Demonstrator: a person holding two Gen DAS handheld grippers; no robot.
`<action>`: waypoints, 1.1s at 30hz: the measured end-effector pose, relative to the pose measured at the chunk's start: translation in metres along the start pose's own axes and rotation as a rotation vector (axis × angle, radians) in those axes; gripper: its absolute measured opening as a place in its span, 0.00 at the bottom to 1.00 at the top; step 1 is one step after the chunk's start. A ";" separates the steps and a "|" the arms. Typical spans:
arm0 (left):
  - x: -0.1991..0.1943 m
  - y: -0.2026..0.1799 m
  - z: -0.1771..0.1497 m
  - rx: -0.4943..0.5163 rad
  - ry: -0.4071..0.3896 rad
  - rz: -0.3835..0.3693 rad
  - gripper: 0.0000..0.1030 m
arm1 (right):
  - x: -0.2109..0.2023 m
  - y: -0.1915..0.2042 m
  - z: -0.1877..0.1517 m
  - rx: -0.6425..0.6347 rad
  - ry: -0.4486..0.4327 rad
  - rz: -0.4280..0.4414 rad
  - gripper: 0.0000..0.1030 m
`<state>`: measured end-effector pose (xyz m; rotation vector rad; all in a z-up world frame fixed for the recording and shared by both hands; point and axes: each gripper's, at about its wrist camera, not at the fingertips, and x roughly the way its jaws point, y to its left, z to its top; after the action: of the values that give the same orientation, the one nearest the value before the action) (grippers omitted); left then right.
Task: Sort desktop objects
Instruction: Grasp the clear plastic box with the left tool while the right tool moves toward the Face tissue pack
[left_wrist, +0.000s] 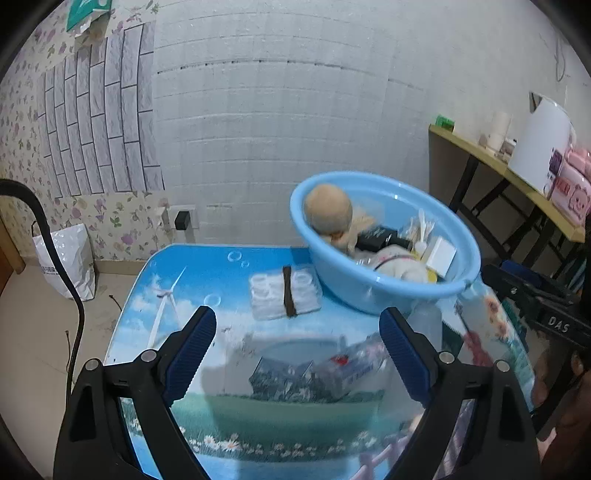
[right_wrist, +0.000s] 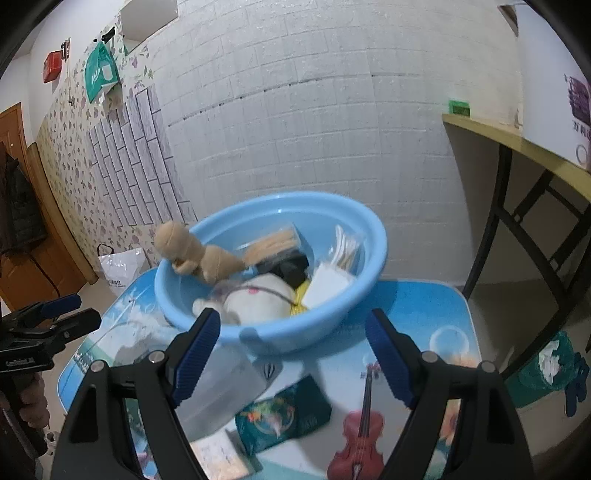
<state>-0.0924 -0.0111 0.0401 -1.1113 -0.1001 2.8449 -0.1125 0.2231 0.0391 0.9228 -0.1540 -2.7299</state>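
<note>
White brick wall (left_wrist: 277, 129), floral wallpaper (left_wrist: 22, 122)

Left gripper (left_wrist: 297, 347): black plastic frame, ribbed blue pads on the fingers (left_wrist: 194, 350), round silver screws at the pivots, black cable (left_wrist: 55, 243) looping at left. Right gripper (right_wrist: 291, 350): same black frame, blue-padded fingers (right_wrist: 388, 358), silver screws; white lettering on its side.

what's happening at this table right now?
A person with a gripper in each hand is sorting loose items into a blue basin on a small picture-printed table. The basin already holds a tan doll, a white plush toy and some packets. Both the left gripper and the right gripper are open and empty. A clear packet with a brown band, a translucent bottle and a dark green pack still lie on the table.
</note>
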 end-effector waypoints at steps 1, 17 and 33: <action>0.000 0.000 -0.002 0.000 0.005 0.000 0.87 | -0.001 0.000 -0.005 0.000 0.007 -0.001 0.79; 0.003 -0.030 -0.058 0.038 0.008 -0.183 0.87 | 0.005 0.008 -0.071 -0.066 0.154 0.004 0.79; 0.034 -0.060 -0.071 0.097 0.076 -0.292 0.32 | 0.000 0.007 -0.092 -0.071 0.195 0.018 0.79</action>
<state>-0.0657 0.0539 -0.0289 -1.0848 -0.1087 2.5206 -0.0552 0.2141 -0.0329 1.1529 -0.0276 -2.5921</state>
